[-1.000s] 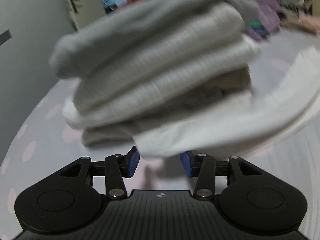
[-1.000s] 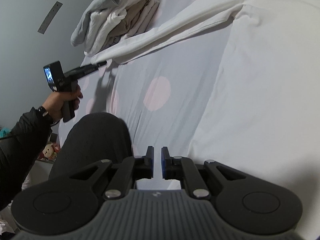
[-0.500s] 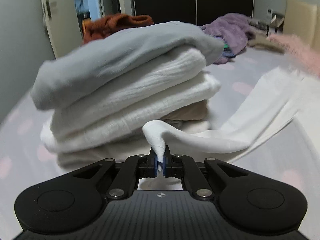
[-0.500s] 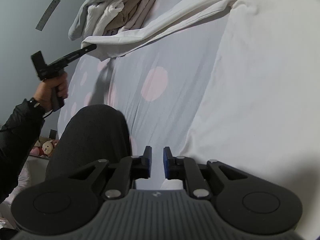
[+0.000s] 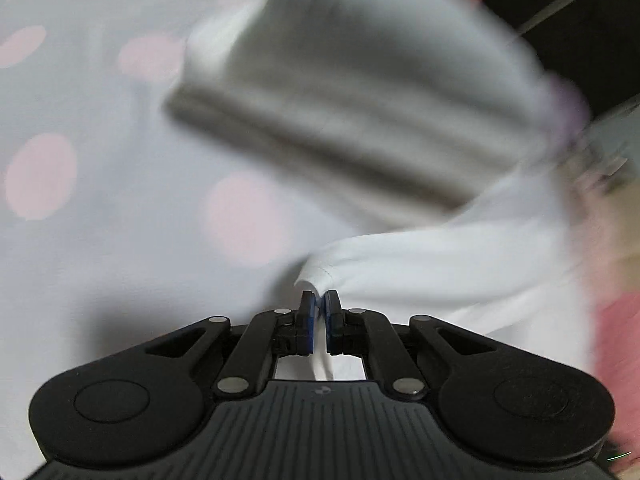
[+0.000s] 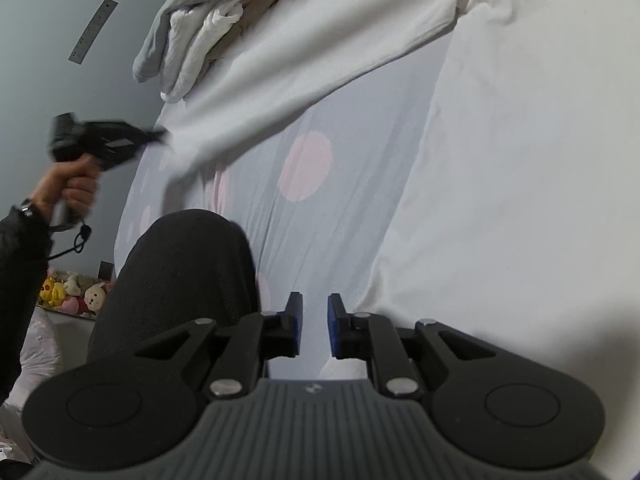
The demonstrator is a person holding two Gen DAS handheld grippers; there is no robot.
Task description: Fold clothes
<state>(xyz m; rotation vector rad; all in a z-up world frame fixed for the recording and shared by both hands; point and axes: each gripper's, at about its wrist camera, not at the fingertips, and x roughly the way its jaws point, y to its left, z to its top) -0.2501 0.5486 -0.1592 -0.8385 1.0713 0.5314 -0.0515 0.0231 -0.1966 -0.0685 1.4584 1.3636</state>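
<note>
A: Where is the white garment [image 6: 520,152]?

B: Spread over the dotted bedsheet [image 6: 352,216]. One sleeve [image 6: 304,64] stretches from the body to the left gripper [image 5: 319,305], whose blue pads are clamped on its cuff. The sleeve hangs lifted, its shadow on the sheet.

A: And the right gripper [image 6: 315,322]?

B: Jaws slightly apart, nothing between them, hovering over the sheet beside the person's dark knee [image 6: 180,276].

A: Any writing?

B: None readable; only a small emblem on each gripper body.

A: What differs from a second ago?

B: Then the left jaws stood apart before the folded stack [image 6: 192,28]; now they pinch the cuff, and the sleeve has been drawn away from the stack. The left view is blurred. The right jaws have widened a little.
</note>
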